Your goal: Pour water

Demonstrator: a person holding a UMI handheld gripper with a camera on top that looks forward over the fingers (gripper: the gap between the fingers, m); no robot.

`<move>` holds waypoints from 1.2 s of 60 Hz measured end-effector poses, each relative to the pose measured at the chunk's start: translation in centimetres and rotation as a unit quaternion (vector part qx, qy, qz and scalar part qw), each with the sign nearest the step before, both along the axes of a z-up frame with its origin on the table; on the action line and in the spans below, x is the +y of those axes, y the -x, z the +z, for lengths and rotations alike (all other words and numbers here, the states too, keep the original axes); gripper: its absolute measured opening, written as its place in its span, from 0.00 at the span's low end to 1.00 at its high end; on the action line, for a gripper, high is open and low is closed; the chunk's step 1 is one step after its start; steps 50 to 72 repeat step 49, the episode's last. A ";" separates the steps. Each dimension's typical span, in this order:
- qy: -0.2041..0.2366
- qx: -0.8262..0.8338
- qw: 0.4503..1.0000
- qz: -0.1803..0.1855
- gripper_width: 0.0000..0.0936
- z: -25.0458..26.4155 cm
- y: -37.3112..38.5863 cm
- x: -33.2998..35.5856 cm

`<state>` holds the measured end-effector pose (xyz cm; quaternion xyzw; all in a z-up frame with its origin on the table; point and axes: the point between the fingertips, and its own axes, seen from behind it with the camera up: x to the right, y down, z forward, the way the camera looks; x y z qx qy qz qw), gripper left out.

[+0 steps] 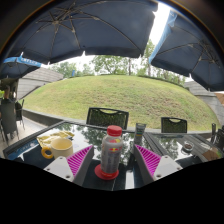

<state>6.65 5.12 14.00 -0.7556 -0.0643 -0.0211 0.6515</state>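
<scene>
A clear plastic water bottle (112,148) with a red cap stands upright on a red round base (106,172) on a glass table (70,132). It stands between my two fingers, with a gap at each side. My gripper (113,158) is open, its magenta pads (79,160) flanking the bottle left and right. A yellow cup-like vessel (56,145) sits on the table to the left of the left finger. A small glass (140,129) stands beyond the bottle, slightly to the right.
Dark patio chairs (107,117) stand at the table's far side and another chair (174,125) is further right. Large umbrellas (85,25) hang overhead. A grassy slope (120,95) rises beyond. Small items lie on the table's right part (186,147).
</scene>
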 end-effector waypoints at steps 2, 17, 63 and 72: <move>0.009 0.005 1.000 0.007 0.90 -0.2 0.6 -1.6; 0.013 0.057 0.998 0.038 0.90 -0.2 5.0 -10.0; 0.055 -0.005 0.996 0.072 0.86 -3.3 8.6 -10.9; 0.055 -0.005 0.996 0.072 0.86 -3.3 8.6 -10.9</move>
